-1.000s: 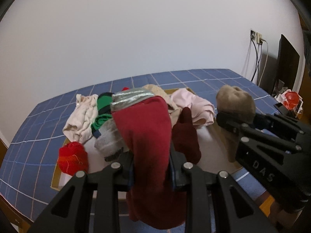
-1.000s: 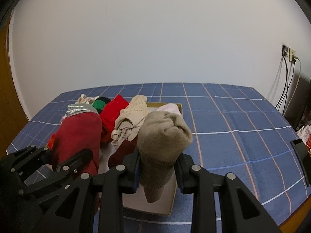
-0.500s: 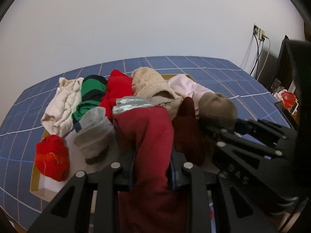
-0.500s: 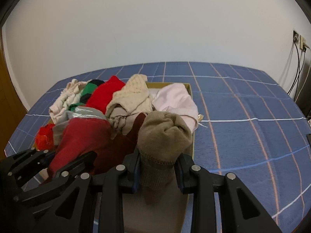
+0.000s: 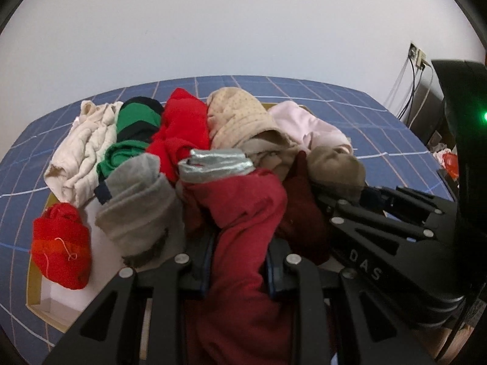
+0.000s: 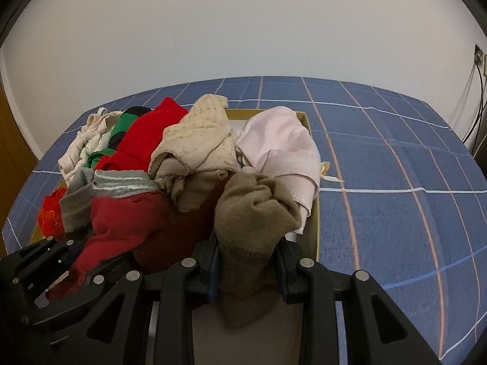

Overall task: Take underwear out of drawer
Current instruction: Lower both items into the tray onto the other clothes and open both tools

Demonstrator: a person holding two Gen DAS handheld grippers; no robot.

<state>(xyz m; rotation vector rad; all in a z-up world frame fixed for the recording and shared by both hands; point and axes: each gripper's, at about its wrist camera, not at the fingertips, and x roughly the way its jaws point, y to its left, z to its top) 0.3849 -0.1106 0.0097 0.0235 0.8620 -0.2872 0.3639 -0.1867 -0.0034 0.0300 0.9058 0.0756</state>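
Note:
A shallow cardboard drawer box (image 5: 34, 301) (image 6: 313, 228) full of clothes lies on a blue checked cloth. My left gripper (image 5: 240, 261) is shut on dark red underwear with a silver waistband (image 5: 243, 213), low over the box's near end; the garment also shows in the right wrist view (image 6: 121, 228). My right gripper (image 6: 248, 261) is shut on an olive-brown rolled garment (image 6: 255, 213), beside the left one and over the box's right side; it also shows in the left wrist view (image 5: 338, 164).
In the box lie a cream garment (image 5: 82, 143), a green and black one (image 5: 134, 130), a bright red one (image 5: 182, 127), a beige dotted one (image 6: 197, 133), a pink one (image 6: 283, 146), a grey one (image 5: 140, 200) and a red knit roll (image 5: 61, 249). Cables and a socket are at the right wall (image 5: 417, 57).
Both grippers have come down and forward toward the box with their garments still held. The clothes in the box now look closer and larger.

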